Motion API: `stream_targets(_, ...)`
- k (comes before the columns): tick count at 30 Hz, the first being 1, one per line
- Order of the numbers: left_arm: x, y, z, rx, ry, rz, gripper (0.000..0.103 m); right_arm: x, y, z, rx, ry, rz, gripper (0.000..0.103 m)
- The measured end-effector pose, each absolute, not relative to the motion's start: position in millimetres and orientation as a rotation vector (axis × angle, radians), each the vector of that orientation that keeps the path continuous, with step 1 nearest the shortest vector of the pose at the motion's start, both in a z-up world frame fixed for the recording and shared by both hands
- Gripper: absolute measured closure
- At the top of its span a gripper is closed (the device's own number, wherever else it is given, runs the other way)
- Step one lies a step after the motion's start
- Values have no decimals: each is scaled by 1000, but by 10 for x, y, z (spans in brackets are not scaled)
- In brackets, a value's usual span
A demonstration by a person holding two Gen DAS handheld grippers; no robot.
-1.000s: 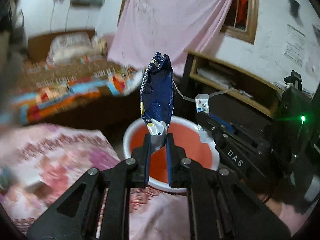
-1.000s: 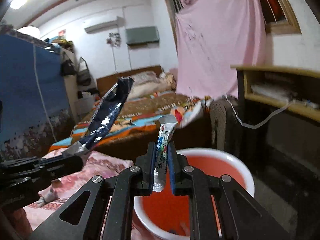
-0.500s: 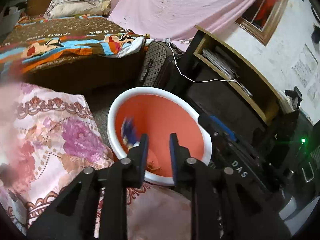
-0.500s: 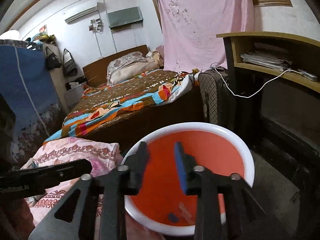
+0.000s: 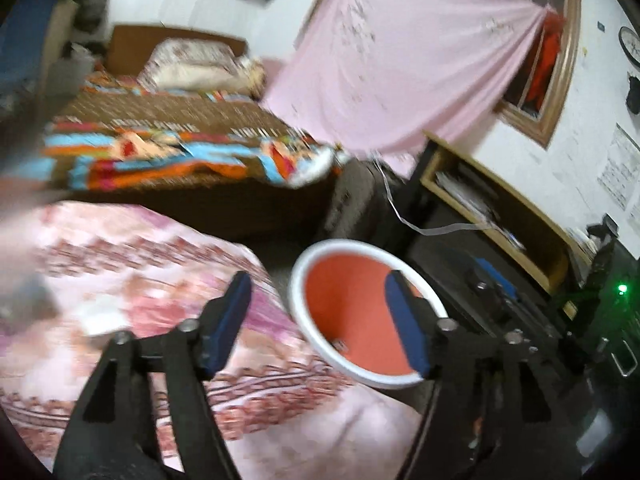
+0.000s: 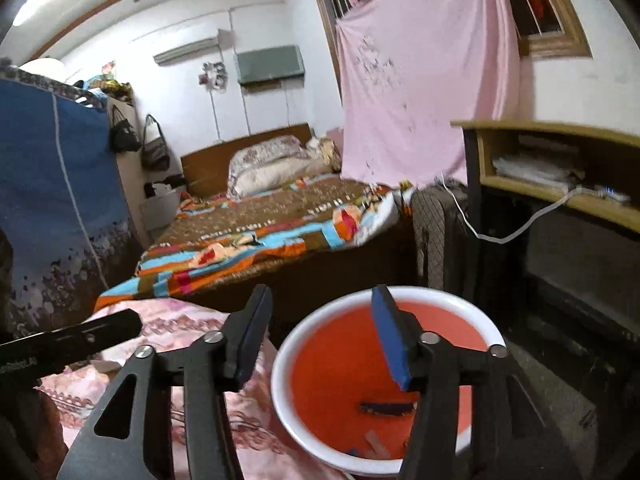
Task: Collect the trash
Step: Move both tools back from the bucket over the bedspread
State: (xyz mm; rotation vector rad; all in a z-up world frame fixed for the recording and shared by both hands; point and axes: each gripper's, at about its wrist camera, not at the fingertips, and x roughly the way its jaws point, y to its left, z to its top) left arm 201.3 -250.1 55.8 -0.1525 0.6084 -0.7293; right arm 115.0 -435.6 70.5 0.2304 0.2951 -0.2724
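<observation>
Two grippers are in view, both with their jaws opening and nothing between them. The left gripper (image 5: 316, 320) hangs over the near edge of the pink floral quilt (image 5: 120, 280), beside the one orange basin (image 5: 360, 316), its two blue pads (image 5: 404, 320) spread wide; this view is blurred. The right gripper (image 6: 320, 336) hangs above the basin's (image 6: 472, 316) left rim, its jaws parted with empty air between them.

The trash lies in the bottom of the basin. From the right wrist view, one dark blue wrapper (image 6: 386, 408) lies flat near the middle of the floor of the basin, and one pale strip-shaped sachet (image 6: 376, 446) lies toward the near rim. A small dark scrap sits just beside the sachet; I cannot tell what it is. In the left wrist view only one small pale piece (image 5: 340, 345) shows at the bottom.

The basin stands on the floor, just beside the quilt's right edge. One bed with a striped cover (image 6: 260, 240) stands beyond it, and one pink sheet (image 6: 420, 100) hangs over the window. One wooden shelf (image 6: 560, 168) stands to the right.
</observation>
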Motion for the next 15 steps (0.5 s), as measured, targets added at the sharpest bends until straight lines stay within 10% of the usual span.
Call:
stream_targets(7,1765,-1770,719,-143,376,-480,5,1055,-3901,932,179,180,-198,2)
stream_targets(15,1494,-1034,783,-132,257,-306,5,950,-3340,1019,130,70,-73,0)
